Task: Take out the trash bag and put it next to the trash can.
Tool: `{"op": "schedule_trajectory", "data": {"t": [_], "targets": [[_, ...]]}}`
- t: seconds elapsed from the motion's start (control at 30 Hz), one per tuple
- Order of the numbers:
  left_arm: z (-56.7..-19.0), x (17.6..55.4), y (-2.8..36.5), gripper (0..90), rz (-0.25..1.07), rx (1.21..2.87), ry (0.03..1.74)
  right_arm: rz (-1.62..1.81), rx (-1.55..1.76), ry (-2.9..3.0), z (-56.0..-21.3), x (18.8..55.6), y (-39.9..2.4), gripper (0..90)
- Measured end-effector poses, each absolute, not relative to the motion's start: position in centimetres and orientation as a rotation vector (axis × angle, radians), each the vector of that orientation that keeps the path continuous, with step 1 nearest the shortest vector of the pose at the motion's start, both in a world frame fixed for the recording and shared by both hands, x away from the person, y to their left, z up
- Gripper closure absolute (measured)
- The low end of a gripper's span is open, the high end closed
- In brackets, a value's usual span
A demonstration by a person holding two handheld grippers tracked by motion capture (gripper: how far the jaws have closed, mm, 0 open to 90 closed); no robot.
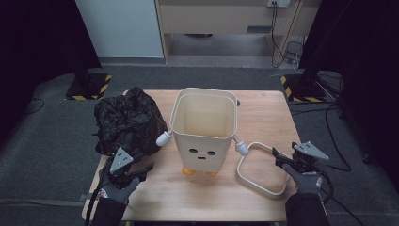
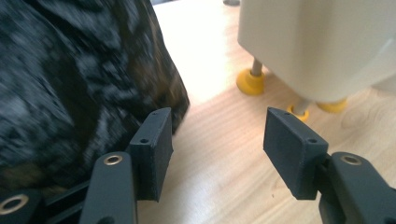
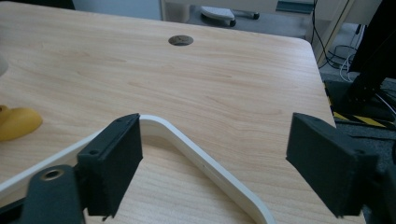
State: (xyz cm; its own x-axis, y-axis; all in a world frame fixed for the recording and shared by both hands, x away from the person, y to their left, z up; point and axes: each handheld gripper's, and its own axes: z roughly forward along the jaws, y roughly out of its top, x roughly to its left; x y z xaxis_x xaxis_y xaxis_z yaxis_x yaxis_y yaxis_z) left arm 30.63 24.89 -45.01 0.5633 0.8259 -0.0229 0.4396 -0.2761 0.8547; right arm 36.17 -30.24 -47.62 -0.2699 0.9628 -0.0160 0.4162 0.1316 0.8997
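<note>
High view: black bag (image 1: 126, 121) sits at the worktop's (image 1: 263, 113) left edge beside the bin (image 1: 203, 129), just ahead of the left gripper (image 1: 141, 170), fingers apart and empty; right gripper (image 1: 278, 157) gapes over the ring (image 1: 256, 169)

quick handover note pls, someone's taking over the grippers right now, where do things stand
Left gripper: jaws open, nothing between them, low over the table beside the crumpled black plastic bag.
Right gripper: jaws open, not gripping, at the cream rim ring, which lies flat on the table and passes between the jaws.
Cream bin with a face and yellow feet stands upright mid-table, empty, no liner.
Done: ring is off the bin; bag lies loose on the bin's left.
Left, probably: pick up the bag, line the bin with it, fit the ring back on top.
</note>
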Motion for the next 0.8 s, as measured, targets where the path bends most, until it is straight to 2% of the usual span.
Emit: {"op": "schedule_trajectory", "data": {"t": [0.43,0.63,0.8], "targets": [[-49.7,31.0,24.3,41.1,0.455,2.025,1.091,1.028,1.336,1.831,-48.1,36.7,-30.6,34.8],[-51.5,31.6,24.4,40.8,0.400,2.057,1.160,0.978,1.377,1.898,-48.9,37.0,-31.2,36.2],[-51.9,31.8,24.3,37.0,0.415,2.079,1.175,0.936,1.371,1.914,-49.4,37.3,-31.7,38.2]]}}
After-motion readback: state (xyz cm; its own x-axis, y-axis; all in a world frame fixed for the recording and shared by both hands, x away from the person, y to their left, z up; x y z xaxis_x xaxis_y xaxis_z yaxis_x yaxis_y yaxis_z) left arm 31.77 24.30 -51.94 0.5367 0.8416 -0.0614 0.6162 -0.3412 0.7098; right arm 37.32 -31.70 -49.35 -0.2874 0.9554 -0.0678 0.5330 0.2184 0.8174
